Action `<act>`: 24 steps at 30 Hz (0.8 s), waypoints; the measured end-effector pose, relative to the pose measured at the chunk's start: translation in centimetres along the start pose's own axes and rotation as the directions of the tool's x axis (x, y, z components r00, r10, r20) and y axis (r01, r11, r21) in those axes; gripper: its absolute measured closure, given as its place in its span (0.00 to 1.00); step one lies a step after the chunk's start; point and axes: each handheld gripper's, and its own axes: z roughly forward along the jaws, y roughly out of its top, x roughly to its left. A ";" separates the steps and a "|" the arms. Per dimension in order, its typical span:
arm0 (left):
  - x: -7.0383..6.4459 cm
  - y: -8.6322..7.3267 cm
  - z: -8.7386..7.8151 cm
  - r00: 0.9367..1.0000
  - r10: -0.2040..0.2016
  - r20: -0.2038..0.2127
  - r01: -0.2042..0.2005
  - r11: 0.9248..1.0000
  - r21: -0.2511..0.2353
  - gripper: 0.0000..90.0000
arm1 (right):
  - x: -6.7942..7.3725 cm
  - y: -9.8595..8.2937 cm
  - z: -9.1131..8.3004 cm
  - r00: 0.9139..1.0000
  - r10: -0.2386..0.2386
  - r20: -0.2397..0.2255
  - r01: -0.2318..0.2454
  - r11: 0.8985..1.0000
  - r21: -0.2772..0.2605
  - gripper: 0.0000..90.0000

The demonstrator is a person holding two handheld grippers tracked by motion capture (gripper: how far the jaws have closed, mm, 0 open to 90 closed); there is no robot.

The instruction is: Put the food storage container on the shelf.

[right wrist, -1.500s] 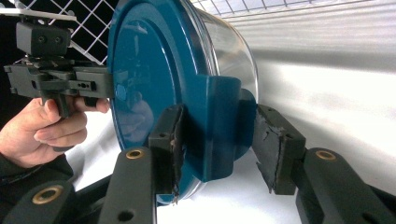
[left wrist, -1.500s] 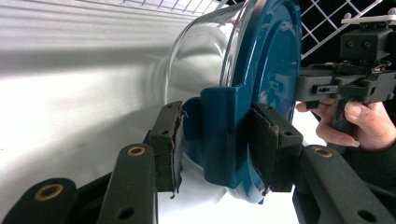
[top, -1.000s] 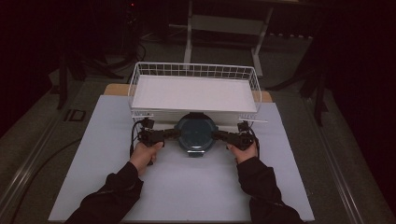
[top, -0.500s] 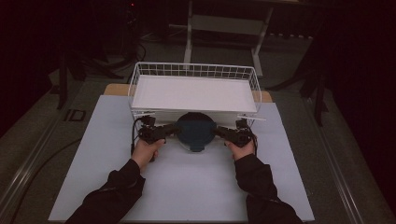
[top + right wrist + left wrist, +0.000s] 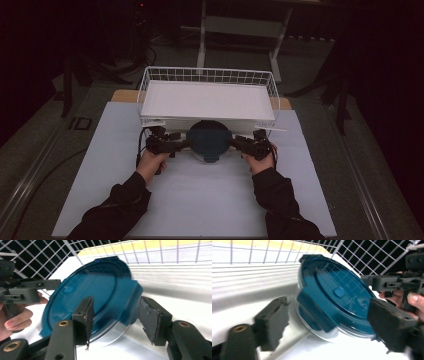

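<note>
A round container with a dark teal lid (image 5: pixel 209 140) and a clear base hangs between my two grippers, just in front of the white wire basket (image 5: pixel 150 82). My left gripper (image 5: pixel 172 145) holds its left side; in the left gripper view the jaws straddle the lid's latch tab (image 5: pixel 317 312), with the left gripper (image 5: pixel 329 325) closed on that edge. My right gripper (image 5: pixel 245 144) holds the opposite side; in the right gripper view the lid (image 5: pixel 100 290) fills the middle and the right gripper (image 5: pixel 113 315) pinches its latch tab (image 5: pixel 131 302).
The basket holds a flat white liner (image 5: pixel 207 100) and stands at the far end of the white table cover (image 5: pixel 210 200). Its wire front wall (image 5: pixel 262 252) rises directly behind the container. Dark floor and stands surround the table.
Both grippers have carried the container a little away from the person, toward the basket's front wall. Their hold on it has not changed.
</note>
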 end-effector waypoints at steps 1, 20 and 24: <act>-0.4 -0.1 -0.1 1.000 -0.005 0.015 0.005 1.000 0.011 0.17 | 0.1 -0.1 -0.1 1.000 -0.002 -0.001 0.002 1.000 -0.001 0.51; -5.3 -1.5 -4.2 0.984 0.161 0.075 -0.166 0.984 0.067 0.01 | 5.2 -2.3 -1.3 0.993 -0.097 -0.060 0.101 0.993 0.066 0.61; -6.2 -2.4 -5.1 0.980 0.179 0.083 -0.185 0.980 0.070 0.01 | 6.1 -3.0 -0.5 0.991 -0.120 -0.061 0.126 0.987 0.103 0.73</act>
